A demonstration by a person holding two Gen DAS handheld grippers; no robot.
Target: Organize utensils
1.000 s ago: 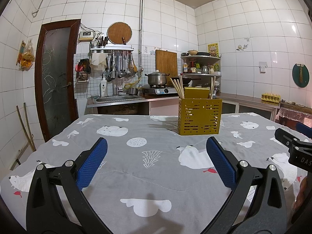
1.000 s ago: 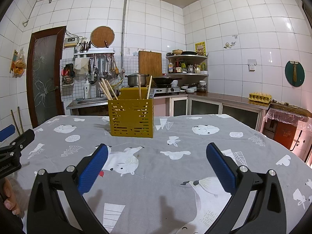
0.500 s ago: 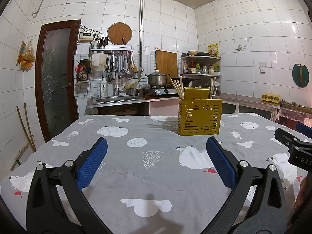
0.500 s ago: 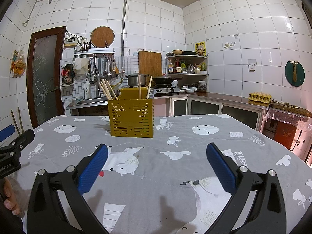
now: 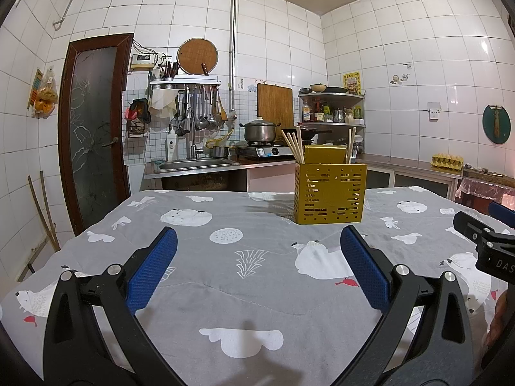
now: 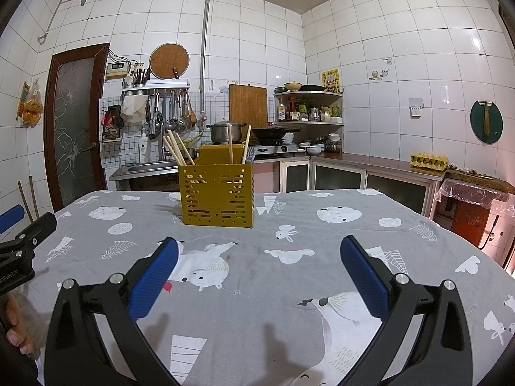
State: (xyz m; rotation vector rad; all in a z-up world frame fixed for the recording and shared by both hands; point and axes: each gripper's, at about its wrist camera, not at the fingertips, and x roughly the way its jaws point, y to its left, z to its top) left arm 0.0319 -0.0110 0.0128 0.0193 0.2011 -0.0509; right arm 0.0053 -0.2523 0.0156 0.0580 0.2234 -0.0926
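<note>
A yellow slotted utensil holder (image 5: 330,192) stands upright on the table's far side; it also shows in the right wrist view (image 6: 218,194). Several wooden chopsticks (image 5: 293,148) stick up out of it, some leaning left (image 6: 175,150), others upright (image 6: 238,144). My left gripper (image 5: 257,251) is open and empty, low over the cloth, well short of the holder. My right gripper (image 6: 257,254) is open and empty, also near the table's front. Each gripper shows at the edge of the other's view.
The table (image 5: 206,292) wears a grey cloth with white animal prints. Behind it stand a sink counter (image 5: 196,165), a stove with a pot (image 5: 260,131), hanging ladles, a corner shelf (image 6: 309,109) and a dark door (image 5: 90,135). An egg tray (image 6: 429,160) sits on the right counter.
</note>
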